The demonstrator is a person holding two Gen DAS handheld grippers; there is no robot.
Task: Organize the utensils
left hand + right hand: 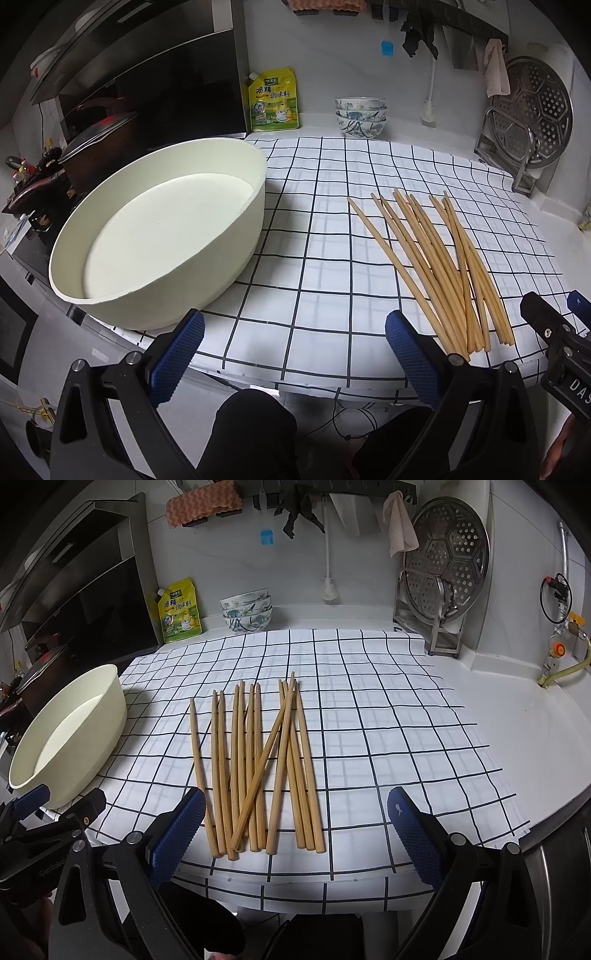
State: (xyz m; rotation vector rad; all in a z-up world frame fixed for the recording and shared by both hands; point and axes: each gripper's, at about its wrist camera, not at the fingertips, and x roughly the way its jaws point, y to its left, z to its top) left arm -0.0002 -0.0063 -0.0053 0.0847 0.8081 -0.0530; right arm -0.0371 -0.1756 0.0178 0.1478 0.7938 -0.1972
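Several wooden chopsticks (255, 771) lie side by side on the checked cloth, some crossing; they also show in the left wrist view (436, 266) at the right. A wide cream basin (159, 236) stands empty on the cloth's left; it also shows in the right wrist view (70, 734). My left gripper (293, 354) is open and empty over the cloth's near edge, between basin and chopsticks. My right gripper (295, 830) is open and empty, its fingers either side of the chopsticks' near ends, above them.
A checked cloth (388, 731) covers the counter. At the back stand stacked patterned bowls (246, 609), a yellow seasoning pouch (180, 611) and a steamer plate on a metal rack (443, 572). A stove with a pot (96, 136) is left of the basin.
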